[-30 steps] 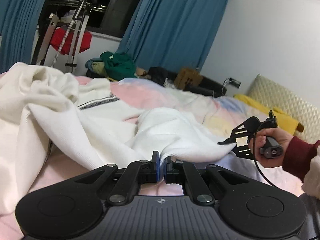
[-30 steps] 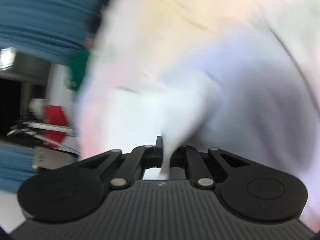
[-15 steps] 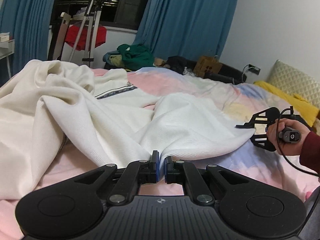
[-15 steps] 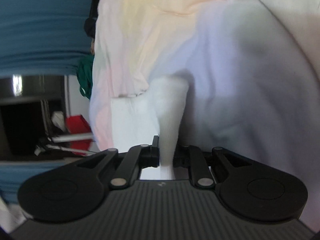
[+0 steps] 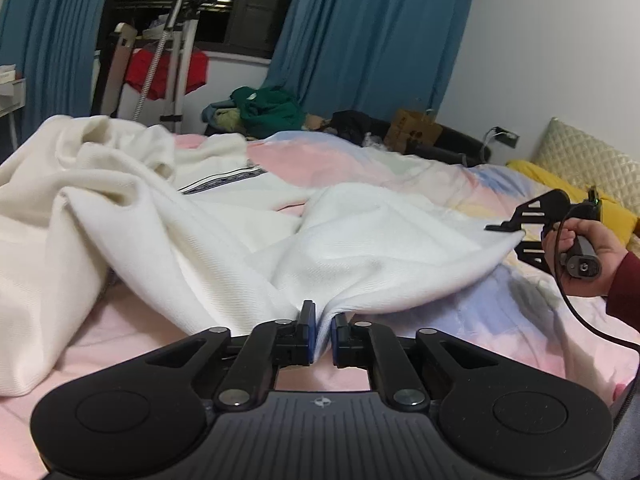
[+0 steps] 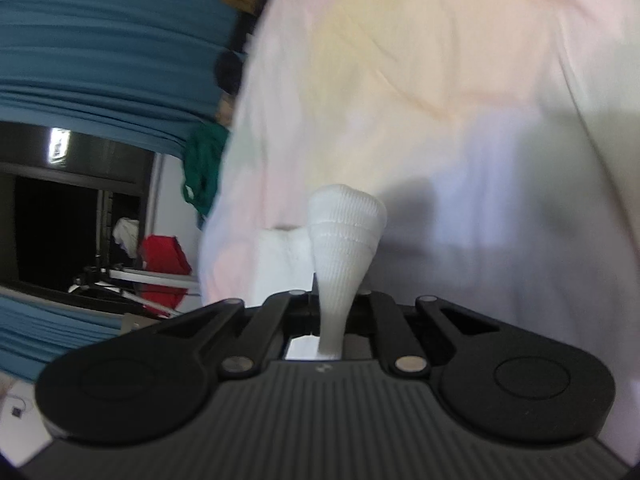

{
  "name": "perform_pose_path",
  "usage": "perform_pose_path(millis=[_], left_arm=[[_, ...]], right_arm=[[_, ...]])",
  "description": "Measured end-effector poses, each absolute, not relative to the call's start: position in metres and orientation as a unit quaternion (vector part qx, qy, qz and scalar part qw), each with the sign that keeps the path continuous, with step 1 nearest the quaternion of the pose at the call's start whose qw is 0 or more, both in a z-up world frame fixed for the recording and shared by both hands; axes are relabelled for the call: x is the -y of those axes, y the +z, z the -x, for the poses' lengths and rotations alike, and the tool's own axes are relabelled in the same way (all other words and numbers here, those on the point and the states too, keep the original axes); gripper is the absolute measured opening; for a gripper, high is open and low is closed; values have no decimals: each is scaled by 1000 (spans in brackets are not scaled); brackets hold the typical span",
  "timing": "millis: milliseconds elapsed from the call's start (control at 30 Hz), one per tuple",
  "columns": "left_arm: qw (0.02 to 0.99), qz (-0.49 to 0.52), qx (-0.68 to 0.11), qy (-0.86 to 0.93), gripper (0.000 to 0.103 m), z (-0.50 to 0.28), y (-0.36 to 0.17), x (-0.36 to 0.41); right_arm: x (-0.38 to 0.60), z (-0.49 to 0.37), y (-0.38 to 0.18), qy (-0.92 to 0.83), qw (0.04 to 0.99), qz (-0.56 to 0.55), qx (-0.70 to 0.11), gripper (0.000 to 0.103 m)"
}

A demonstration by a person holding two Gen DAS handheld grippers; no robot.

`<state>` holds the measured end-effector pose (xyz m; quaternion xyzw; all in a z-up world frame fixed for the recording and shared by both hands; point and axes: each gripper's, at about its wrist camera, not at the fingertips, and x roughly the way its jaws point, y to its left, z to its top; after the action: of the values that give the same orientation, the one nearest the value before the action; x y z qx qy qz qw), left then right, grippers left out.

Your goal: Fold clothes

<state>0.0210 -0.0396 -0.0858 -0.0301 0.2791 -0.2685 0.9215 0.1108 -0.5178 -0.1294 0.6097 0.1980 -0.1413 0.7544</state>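
Nearest, the left gripper (image 5: 322, 334) pinches one edge of the white ribbed knit garment (image 5: 360, 240); further along the edge, the right gripper (image 6: 330, 320) is clamped on a bunched corner, lifting it taut over the pink pastel bed (image 5: 360, 164). This looks like spreading for a fold; next, both corners should travel together, keeping tension even.

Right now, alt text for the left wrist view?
The left hand-held gripper pinches an edge of a white knit garment spread over a pastel bedspread; at right, a hand holds the right hand-held gripper at another corner. Blue curtains hang behind.
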Motion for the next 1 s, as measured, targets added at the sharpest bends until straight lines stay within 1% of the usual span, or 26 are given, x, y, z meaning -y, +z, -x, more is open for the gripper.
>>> perform_pose_path(millis=[33,100,133,167,200,233,267,367,500,533,567,633,800,1000], left_arm=[[919,32,-273,-282,15,-19,-85,42],[916,33,-260,-304,19,-14,-85,49],[916,24,-257,-308,24,-10,-84,53],[915,15,-254,-312,32,-7,-84,58],[915,11,-252,-315,36,-4,-83,60],[914,13,-254,-317,44,-2,-83,60],[912,18,-259,-319,50,-1,-82,59],[910,32,-284,-301,55,2,-79,50],[910,74,-329,-242,64,3,-73,21],[910,89,-341,-219,69,1,-71,12],[910,103,-349,-197,79,-1,-69,2],[915,127,-349,-157,90,-1,-68,-17],[905,220,-358,-69,91,-11,-74,-59],[829,425,-363,-7,91,-24,-100,-120]], right_arm=[[522,-110,-124,-149,766,-598,-185,5],[531,-107,-121,-171,786,-571,-161,5],[536,-105,-119,-183,796,-557,-152,5],[539,-105,-121,-199,803,-539,-159,5],[543,-103,-126,-212,806,-525,-172,5],[547,-103,-132,-219,804,-520,-187,5],[550,-103,-139,-225,800,-518,-201,5],[562,-93,-155,-236,771,-553,-209,6],[560,-96,-152,-241,773,-550,-206,5],[558,-97,-150,-242,780,-539,-209,5],[557,-97,-147,-242,785,-529,-212,5],[556,-98,-145,-243,786,-526,-214,6],[555,-85,-151,-247,762,-560,-209,6],[556,-79,-154,-247,746,-585,-200,6]])
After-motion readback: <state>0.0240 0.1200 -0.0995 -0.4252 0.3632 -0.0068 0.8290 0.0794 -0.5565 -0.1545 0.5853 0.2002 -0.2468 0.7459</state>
